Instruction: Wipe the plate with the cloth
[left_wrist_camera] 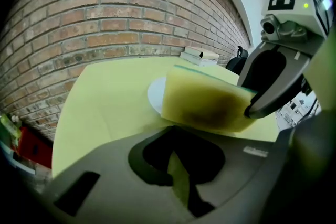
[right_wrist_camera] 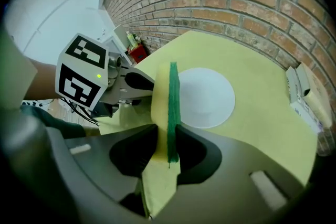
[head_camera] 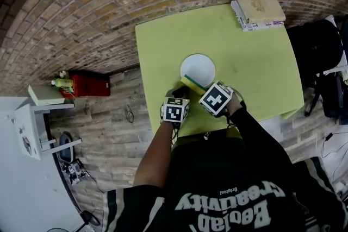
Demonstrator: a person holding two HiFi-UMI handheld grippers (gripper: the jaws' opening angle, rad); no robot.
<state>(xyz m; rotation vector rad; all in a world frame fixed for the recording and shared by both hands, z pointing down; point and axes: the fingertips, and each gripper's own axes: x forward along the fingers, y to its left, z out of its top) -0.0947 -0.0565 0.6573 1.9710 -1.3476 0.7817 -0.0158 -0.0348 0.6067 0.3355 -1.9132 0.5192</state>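
While the right claw [right_wrist_camera: 167, 136] clamps the cloth [right_wrist_camera: 170, 107] by its lower end, jaws closed hard on it, the cloth stands on edge at the near rim of the white plate [right_wrist_camera: 205, 97]. Whether it touches the plate cannot be told.

Cloth: thick and spongy, a pale yellow slab with one thin dark-green face. The broad yellow side carries a brownish smudge near its middle.

Left claw [left_wrist_camera: 176, 157]: jaws drawn together, nothing held, only a sliver of table showing between them. It sits just beside the right claw.

Plate round, plain, lying on the yellow-green table [head_camera: 244, 62]. Books [head_camera: 258, 10] are stacked at the far corner.
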